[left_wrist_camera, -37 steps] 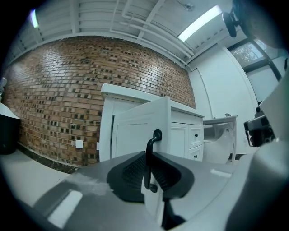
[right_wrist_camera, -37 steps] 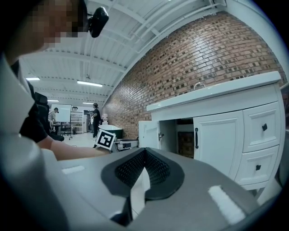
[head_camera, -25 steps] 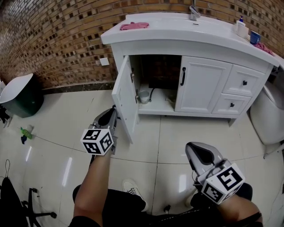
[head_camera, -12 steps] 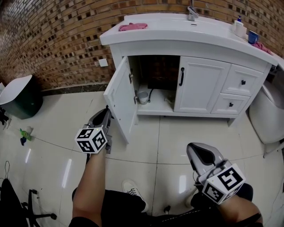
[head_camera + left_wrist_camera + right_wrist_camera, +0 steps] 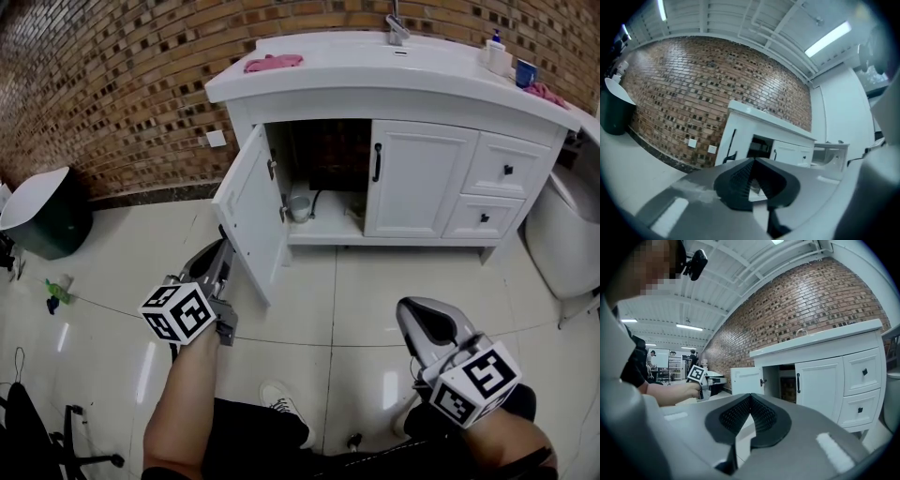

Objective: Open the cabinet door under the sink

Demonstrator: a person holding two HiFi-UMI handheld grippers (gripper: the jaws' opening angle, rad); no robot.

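Observation:
The white sink cabinet [image 5: 417, 178] stands against the brick wall. Its left door [image 5: 246, 211] hangs swung out to the left and shows its inner face and the dark space behind it. In the left gripper view the door's [image 5: 725, 140] black handle [image 5: 732, 142] is on its outer face. My left gripper [image 5: 221, 244] is shut and empty, low on the floor side, just left of the door and apart from the handle. Jaws of the left gripper [image 5: 753, 160] meet with nothing between them. My right gripper [image 5: 412, 317] hangs shut and empty, well in front of the cabinet.
The right door [image 5: 419, 178] with its black handle [image 5: 377, 161] is closed, with two drawers [image 5: 506, 171] beside it. A pink cloth [image 5: 274, 62], a faucet [image 5: 396, 28] and bottles [image 5: 497, 52] sit on the countertop. A dark bin [image 5: 47, 208] stands at left, a white fixture [image 5: 562, 244] at right.
The door swung a little wider to the left. My left gripper pulled back from it toward me and to the left. The right gripper kept still.

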